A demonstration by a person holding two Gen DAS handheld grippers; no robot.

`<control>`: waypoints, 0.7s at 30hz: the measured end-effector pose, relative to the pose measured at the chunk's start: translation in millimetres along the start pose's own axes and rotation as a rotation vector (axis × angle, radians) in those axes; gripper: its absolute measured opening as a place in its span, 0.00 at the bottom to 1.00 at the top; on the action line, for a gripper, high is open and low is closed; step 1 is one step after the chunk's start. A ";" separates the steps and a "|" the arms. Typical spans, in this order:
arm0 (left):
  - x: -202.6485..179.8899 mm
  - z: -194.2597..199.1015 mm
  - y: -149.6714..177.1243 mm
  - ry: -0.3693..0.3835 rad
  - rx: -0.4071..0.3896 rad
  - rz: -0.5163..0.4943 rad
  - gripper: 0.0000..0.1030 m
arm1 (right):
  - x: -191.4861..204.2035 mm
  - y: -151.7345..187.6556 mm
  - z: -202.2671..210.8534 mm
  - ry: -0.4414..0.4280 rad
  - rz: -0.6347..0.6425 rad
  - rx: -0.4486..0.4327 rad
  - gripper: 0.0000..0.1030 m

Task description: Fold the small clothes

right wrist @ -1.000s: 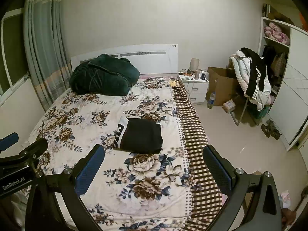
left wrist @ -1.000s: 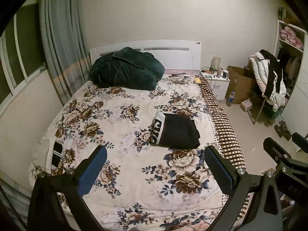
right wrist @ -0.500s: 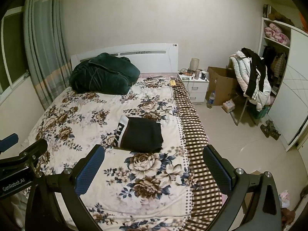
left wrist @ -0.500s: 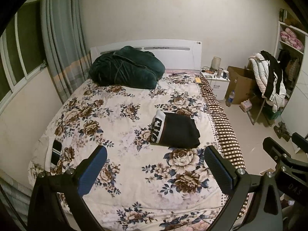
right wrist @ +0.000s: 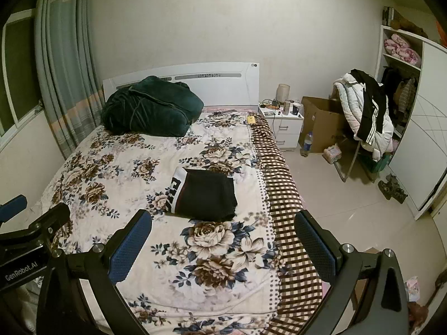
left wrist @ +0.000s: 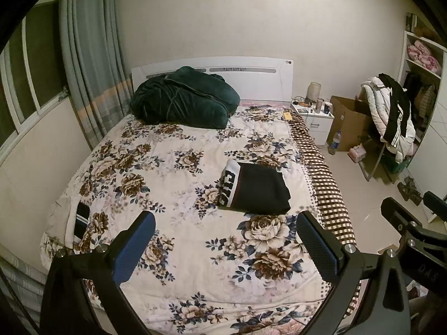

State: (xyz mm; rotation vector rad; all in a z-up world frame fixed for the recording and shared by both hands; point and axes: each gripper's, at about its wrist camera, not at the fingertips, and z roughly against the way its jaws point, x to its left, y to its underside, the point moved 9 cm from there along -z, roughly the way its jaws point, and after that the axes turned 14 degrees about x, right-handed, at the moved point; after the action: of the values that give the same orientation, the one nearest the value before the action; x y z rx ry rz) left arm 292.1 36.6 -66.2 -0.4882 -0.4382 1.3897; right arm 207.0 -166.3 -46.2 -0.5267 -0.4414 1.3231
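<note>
A small black garment with a white lettered waistband (left wrist: 255, 192) lies folded flat on the floral bedspread (left wrist: 167, 189), toward the bed's right side; it also shows in the right wrist view (right wrist: 205, 194). My left gripper (left wrist: 225, 247) is open and empty, held above the foot of the bed, well short of the garment. My right gripper (right wrist: 223, 247) is open and empty too, beside the left one, above the bed's near right corner.
A dark green blanket bundle (left wrist: 184, 102) lies by the white headboard. A phone (left wrist: 82, 213) lies at the bed's left edge. To the right stand a nightstand (right wrist: 285, 121), a cardboard box (right wrist: 321, 124) and a chair heaped with clothes (right wrist: 366, 117). A wardrobe (right wrist: 419, 128) lines the right wall.
Both grippers have drifted slightly; the view has barely shifted. The folded garment has not moved and both grippers stay open.
</note>
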 end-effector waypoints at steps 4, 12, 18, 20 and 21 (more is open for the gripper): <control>0.8 0.3 -0.1 0.001 -0.001 -0.001 1.00 | -0.3 -1.6 -0.9 -0.001 0.001 -0.001 1.00; -1.9 -0.4 1.5 0.002 0.000 -0.001 1.00 | -1.2 -2.7 -2.0 -0.003 0.005 0.001 1.00; -3.4 0.4 2.8 0.002 0.000 -0.001 1.00 | -1.5 -2.8 -1.9 -0.003 0.004 0.000 1.00; -4.1 -0.2 2.4 0.002 0.002 -0.001 1.00 | -1.0 -2.9 -2.5 -0.003 0.005 0.000 1.00; -4.0 -0.1 2.3 0.000 0.001 -0.001 1.00 | -1.7 -2.8 -2.2 -0.004 0.004 0.002 1.00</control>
State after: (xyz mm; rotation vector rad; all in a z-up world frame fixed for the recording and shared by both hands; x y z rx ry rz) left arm 289.8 32.9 -67.6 -0.4875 -0.4378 1.3886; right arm 210.2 -168.7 -46.4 -0.5239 -0.4428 1.3290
